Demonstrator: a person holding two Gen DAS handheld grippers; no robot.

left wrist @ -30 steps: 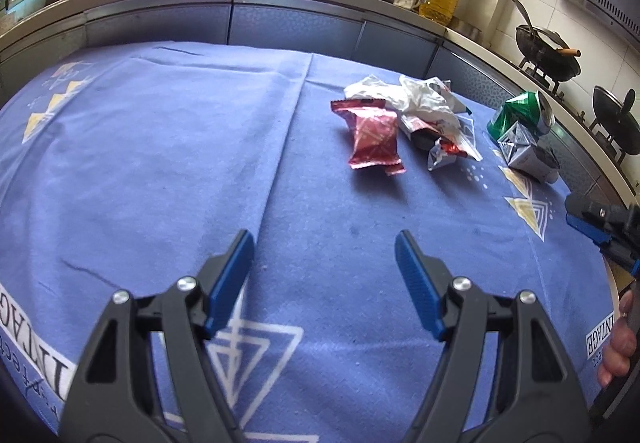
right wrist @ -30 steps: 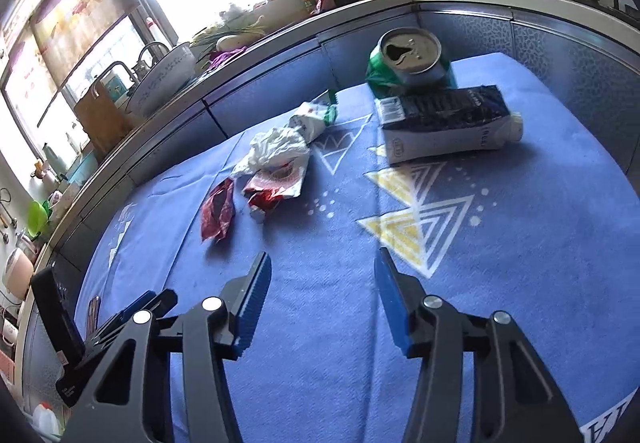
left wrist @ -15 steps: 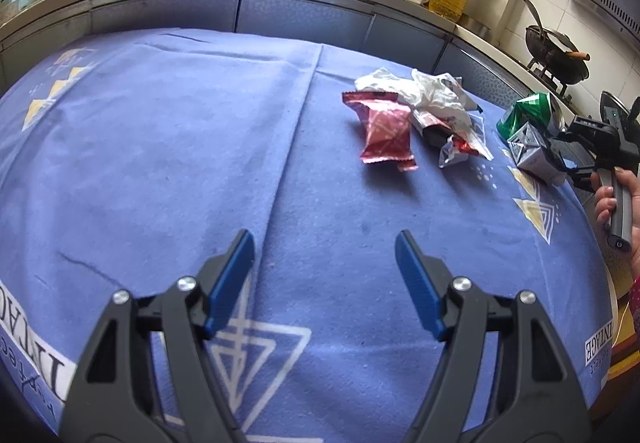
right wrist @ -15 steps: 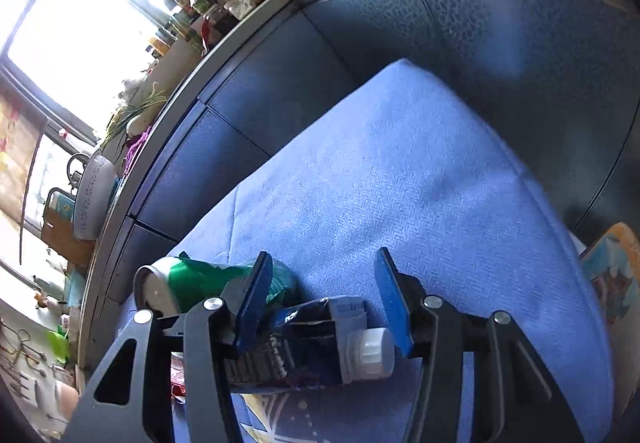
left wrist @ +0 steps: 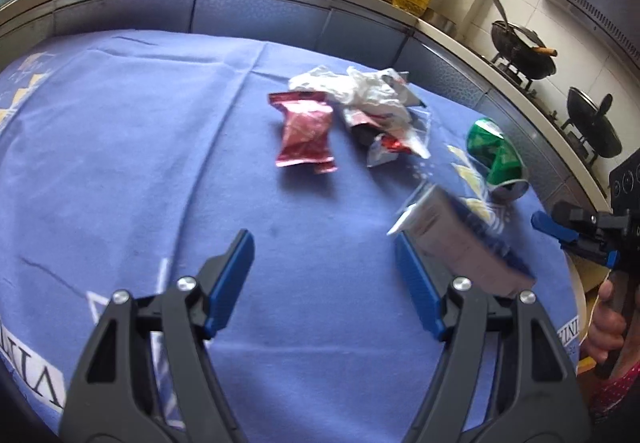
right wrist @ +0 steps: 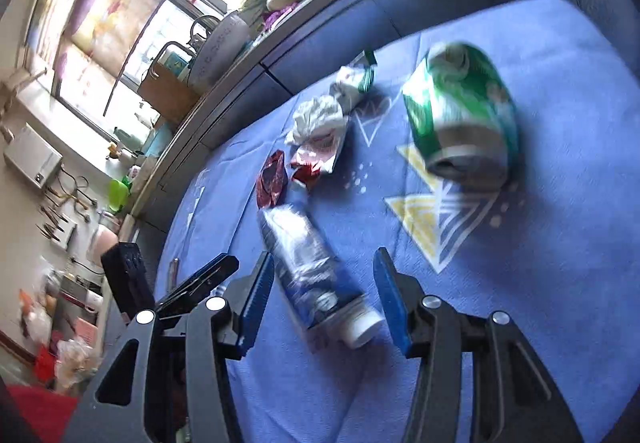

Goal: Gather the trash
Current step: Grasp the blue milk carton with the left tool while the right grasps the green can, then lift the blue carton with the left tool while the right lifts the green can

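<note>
Beside green can [right wrist: 460, 119]: carton [right wrist: 312, 263] lies btwn right gripper [right wrist: 324, 299] fingers, unclamped; grasp step, next squeeze shut.

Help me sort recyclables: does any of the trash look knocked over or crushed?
Yes. The green can and the dark carton both lie on their sides on the blue tablecloth, carton's cap end between the right gripper's open jaws. White wrappers are crumpled.

Carton [right wrist: 308, 263] between tongs [right wrist: 324, 301] (blurred).
</note>
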